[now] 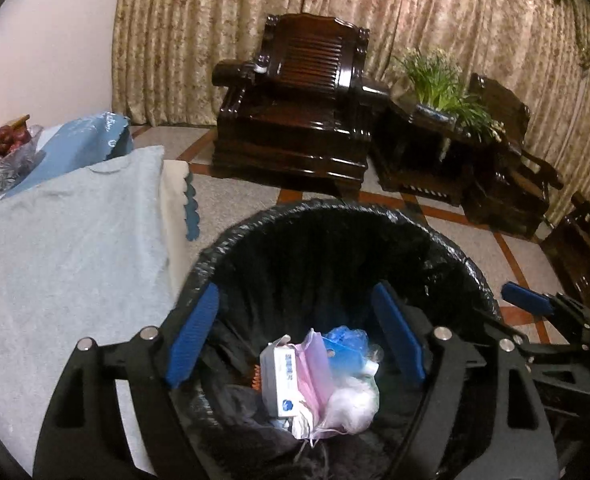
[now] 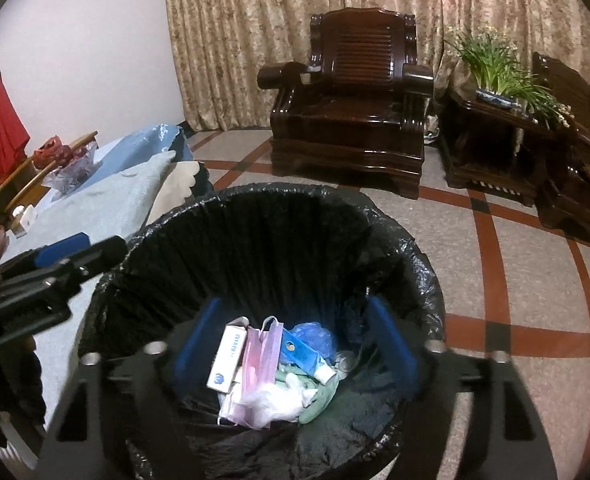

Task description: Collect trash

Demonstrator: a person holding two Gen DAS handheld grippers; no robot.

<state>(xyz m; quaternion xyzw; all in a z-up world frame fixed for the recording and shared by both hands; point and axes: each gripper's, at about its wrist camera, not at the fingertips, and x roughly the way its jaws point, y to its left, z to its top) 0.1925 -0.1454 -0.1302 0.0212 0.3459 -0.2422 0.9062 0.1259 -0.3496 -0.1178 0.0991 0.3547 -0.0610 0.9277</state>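
I hold both grippers, left (image 1: pixel 295 340) and right (image 2: pixel 295 340), jaws spread and empty, over the bin (image 2: pixel 407 248), box (image 2: pixel 227 360), mask (image 2: pixel 261 356) and tube (image 2: pixel 307 356) inside.

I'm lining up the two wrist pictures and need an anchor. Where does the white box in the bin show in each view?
Left wrist: the white box lies low and centre in the bin, left of the pink bag.
Right wrist: the white box lies low, left of centre, again left of the pink bag.
Shared landmark: the dark armchair by the curtain.
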